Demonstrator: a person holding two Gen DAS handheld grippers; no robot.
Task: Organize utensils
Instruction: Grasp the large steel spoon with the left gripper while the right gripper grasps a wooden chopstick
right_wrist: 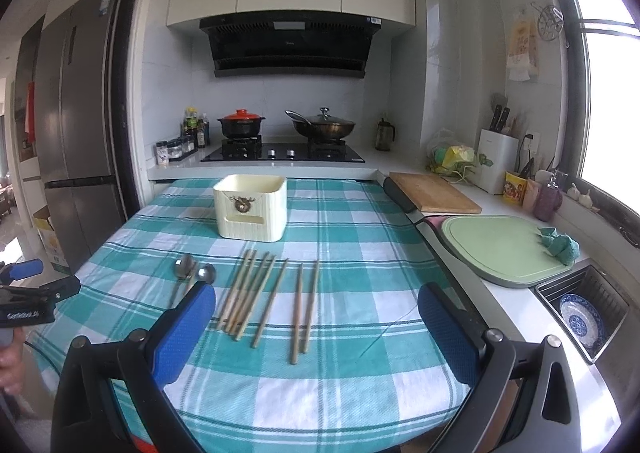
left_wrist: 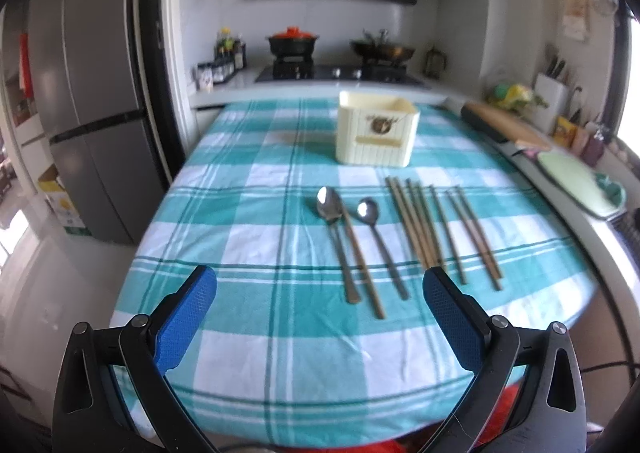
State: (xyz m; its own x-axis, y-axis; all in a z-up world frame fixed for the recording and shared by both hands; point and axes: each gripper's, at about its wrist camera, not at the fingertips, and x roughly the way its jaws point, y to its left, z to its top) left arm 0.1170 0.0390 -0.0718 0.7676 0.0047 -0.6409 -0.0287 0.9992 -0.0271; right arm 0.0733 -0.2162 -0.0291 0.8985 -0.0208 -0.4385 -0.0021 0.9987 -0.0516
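Note:
A cream utensil holder (left_wrist: 377, 132) (right_wrist: 251, 207) stands upright at the far middle of the teal checked tablecloth (left_wrist: 248, 181) (right_wrist: 352, 221). In front of it lie two metal spoons (left_wrist: 338, 241) (right_wrist: 183, 267) and several wooden chopsticks (left_wrist: 420, 225) (right_wrist: 256, 293), side by side and pointing away from me. My left gripper (left_wrist: 320, 285) hovers open above the near edge, just short of the spoon handles, holding nothing. My right gripper (right_wrist: 316, 305) is open too, above the near ends of the chopsticks. The left gripper also shows at the left edge of the right wrist view (right_wrist: 28, 289).
A counter runs along the right with a wooden board (right_wrist: 434, 193), a green cutting board (right_wrist: 500, 249), a teal cloth (right_wrist: 560, 245) and a sink rack holding a blue plate (right_wrist: 580, 319). A stove with pots (right_wrist: 284, 145) stands behind the table, a fridge (right_wrist: 76, 125) at left.

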